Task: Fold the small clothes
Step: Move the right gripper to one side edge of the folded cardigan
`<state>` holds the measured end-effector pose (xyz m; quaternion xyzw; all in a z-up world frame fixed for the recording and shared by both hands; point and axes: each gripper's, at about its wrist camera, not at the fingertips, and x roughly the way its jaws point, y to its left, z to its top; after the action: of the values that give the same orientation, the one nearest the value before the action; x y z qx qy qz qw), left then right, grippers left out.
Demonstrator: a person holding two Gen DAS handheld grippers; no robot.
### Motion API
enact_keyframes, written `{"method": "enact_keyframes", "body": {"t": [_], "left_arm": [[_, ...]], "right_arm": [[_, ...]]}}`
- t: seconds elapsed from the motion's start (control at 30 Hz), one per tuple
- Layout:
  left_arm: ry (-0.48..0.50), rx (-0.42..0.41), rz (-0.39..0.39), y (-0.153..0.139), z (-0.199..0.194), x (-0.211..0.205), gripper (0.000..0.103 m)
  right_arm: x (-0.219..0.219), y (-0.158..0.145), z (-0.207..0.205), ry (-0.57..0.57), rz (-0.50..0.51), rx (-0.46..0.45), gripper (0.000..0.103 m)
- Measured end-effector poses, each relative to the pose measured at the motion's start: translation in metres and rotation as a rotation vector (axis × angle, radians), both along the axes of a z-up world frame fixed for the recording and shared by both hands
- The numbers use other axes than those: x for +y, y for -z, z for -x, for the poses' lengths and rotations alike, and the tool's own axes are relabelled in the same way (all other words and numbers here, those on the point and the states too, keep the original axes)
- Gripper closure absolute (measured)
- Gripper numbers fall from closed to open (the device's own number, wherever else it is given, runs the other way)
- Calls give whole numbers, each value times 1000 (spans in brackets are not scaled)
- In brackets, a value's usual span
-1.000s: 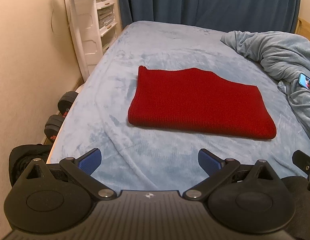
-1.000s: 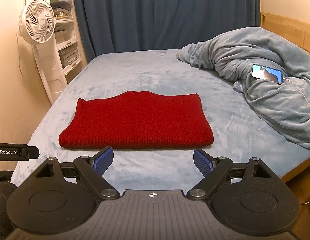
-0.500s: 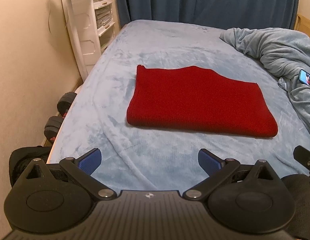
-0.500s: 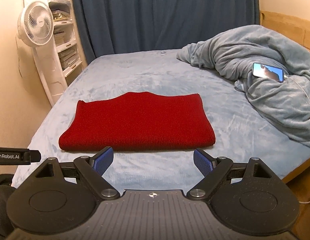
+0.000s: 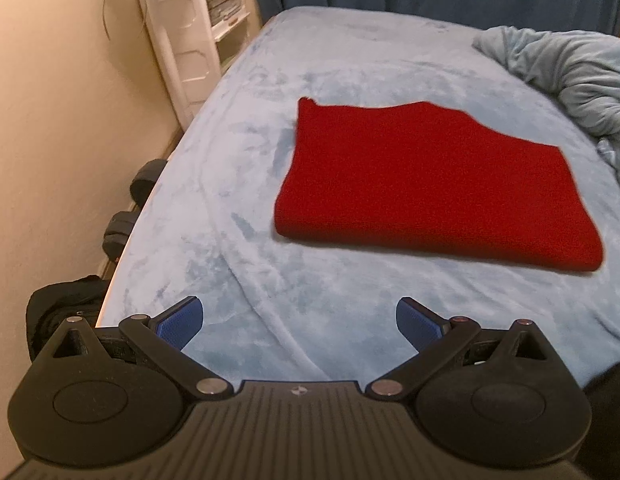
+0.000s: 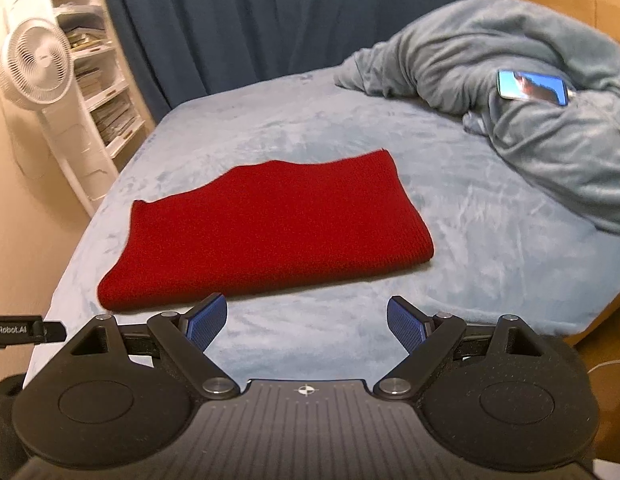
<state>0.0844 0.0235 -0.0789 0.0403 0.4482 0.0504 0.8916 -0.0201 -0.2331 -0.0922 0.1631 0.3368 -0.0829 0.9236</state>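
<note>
A red knitted garment lies folded flat on the light blue bed cover, its thick folded edge towards me. My left gripper is open above the bed's near edge, short of the garment's near left corner, nothing between its blue pads. My right gripper is open too, hovering just in front of the garment's near edge, towards its right half. Neither gripper touches the cloth.
A crumpled grey-blue blanket with a lit phone on it fills the bed's right side. A white fan and white shelves stand left of the bed. Dumbbells and a black bag lie on the floor.
Both grippers have come forward and lower towards the garment, which now looks larger and closer. The right wrist view has tilted. Jaws stay as wide as before.
</note>
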Motion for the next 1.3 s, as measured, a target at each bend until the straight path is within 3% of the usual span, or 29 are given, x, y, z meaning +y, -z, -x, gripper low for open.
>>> {"method": "enact_keyframes", "body": {"t": [0.13, 0.43, 0.7, 0.83, 1.03, 1.17, 1.3], "left_arm": [[-14, -7, -21, 16, -26, 7, 0], [-124, -77, -4, 64, -103, 44, 0], [-213, -83, -44, 90, -154, 71, 0], [-264, -90, -14, 102, -158, 90, 0], [-296, -23, 39, 122, -163, 113, 0], [-334, 54, 33, 134, -170, 125, 0], [-325, 58, 40, 133, -171, 128, 0]], "right_arm": [[-28, 17, -25, 51, -171, 9, 15], [-103, 81, -88, 336, -514, 57, 15], [-133, 112, -126, 498, -567, 86, 15], [-140, 132, -138, 532, -592, 123, 15], [-141, 148, -138, 599, -626, 163, 15], [-142, 149, -140, 606, -641, 169, 13], [-143, 152, -142, 620, -681, 140, 12]]}}
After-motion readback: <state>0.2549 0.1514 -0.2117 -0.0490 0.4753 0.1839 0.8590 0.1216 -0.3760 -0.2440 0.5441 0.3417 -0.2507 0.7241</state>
